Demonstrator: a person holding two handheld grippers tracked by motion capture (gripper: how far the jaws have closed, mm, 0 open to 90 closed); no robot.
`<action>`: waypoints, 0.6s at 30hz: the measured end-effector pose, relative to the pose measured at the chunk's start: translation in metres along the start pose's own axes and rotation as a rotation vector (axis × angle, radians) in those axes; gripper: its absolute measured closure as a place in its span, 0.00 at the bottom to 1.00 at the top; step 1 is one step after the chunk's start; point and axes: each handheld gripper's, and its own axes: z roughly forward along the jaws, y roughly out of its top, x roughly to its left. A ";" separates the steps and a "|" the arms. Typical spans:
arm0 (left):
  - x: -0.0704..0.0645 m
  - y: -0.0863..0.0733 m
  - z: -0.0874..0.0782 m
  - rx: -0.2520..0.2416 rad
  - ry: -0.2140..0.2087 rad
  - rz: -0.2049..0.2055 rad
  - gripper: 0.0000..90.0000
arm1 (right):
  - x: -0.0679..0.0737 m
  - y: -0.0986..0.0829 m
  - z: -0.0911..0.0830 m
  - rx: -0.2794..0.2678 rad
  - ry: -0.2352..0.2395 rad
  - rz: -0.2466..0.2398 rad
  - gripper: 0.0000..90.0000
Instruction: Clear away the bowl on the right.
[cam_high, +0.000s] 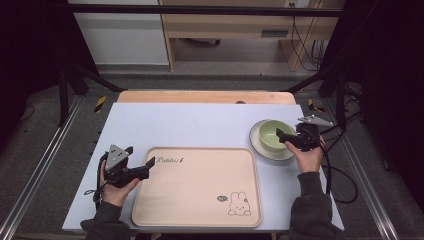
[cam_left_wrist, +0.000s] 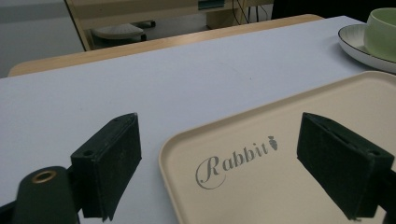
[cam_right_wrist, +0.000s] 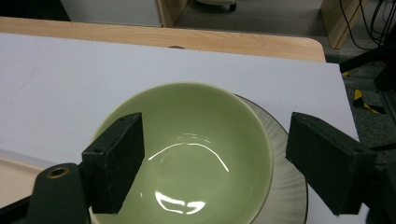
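The green bowl (cam_high: 272, 136) sits in a white plate (cam_high: 260, 145) on the right side of the counter (cam_high: 200, 125), just beside the right edge of the beige tray (cam_high: 200, 190). The right tongs (cam_high: 281, 136) are at the bowl's right rim, held by the person's right hand (cam_high: 309, 155). In the right gripper view the tongs (cam_right_wrist: 215, 163) stand wide, w/ the bowl (cam_right_wrist: 196, 140) between the two black jaws; the left jaw is over the inside of the bowl near its rim, the right jaw is outside, above the plate (cam_right_wrist: 285, 186). I cannot tell if a jaw touches the rim, but they do not clamp it. The bowl is empty and glossy (light reflections show on its bottom). The left tongs (cam_high: 141, 160) are at the left edge of the tray, near its far-left corner, in the person's left hand (cam_high: 116, 187). In the left gripper view these tongs (cam_left_wrist: 219, 163) are also wide and hold nothing; the left jaw is over the counter (cam_left_wrist: 116, 84), the right jaw over the tray (cam_left_wrist: 280, 186), and the tray's corner w/ the word "Rabbit" (cam_left_wrist: 236, 161) lies between them. The bowl (cam_left_wrist: 380, 32) and plate (cam_left_wrist: 357, 42) appear far at the top right of that view. A rabbit drawing (cam_high: 239, 205) is at the tray's near-right corner. The two tongs are well apart, one at each side of the tray.
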 end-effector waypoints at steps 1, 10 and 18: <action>0.000 0.000 0.000 0.000 0.000 0.001 0.15 | -0.001 0.000 0.001 0.004 0.001 0.002 0.22; -0.002 0.001 -0.001 -0.002 -0.005 0.011 0.15 | -0.009 -0.002 0.011 0.039 -0.010 0.023 0.28; -0.001 0.001 -0.001 -0.005 -0.006 0.003 0.15 | -0.015 -0.005 0.015 0.088 -0.031 0.025 0.39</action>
